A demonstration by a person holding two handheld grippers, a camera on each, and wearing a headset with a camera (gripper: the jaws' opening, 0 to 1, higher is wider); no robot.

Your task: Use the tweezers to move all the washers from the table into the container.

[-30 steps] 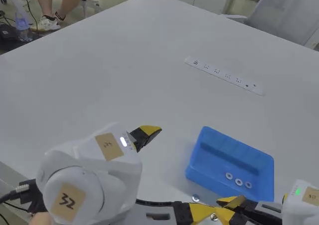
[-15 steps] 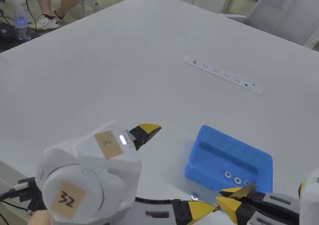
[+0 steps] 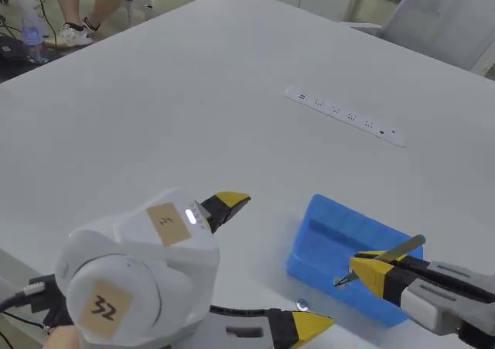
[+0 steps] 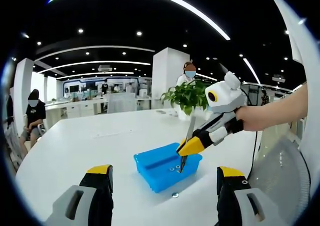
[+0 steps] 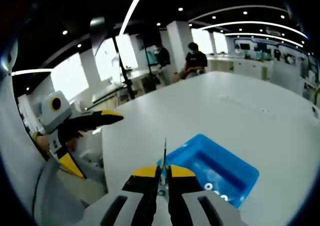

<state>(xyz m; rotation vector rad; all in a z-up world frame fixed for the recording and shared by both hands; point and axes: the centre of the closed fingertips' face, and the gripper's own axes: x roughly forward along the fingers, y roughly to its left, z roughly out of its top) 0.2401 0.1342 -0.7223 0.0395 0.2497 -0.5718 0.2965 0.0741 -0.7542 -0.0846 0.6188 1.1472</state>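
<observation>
One washer lies on the counter just beside the blue container, with other washers inside it. The right hand-held gripper, clamped on the tweezers, holds their tip over the container, probably for a drop-off. Next the tip must go down to the loose washer, while the left hand-held gripper gapes wide, holding nothing.

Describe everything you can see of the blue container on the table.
The blue container is a shallow rectangular tray, plastic by its look, open-topped, lying flat on the white table. A few washers lie inside. The tweezers held in the right tool point down into it. A loose washer lies on the table beside it.
</observation>
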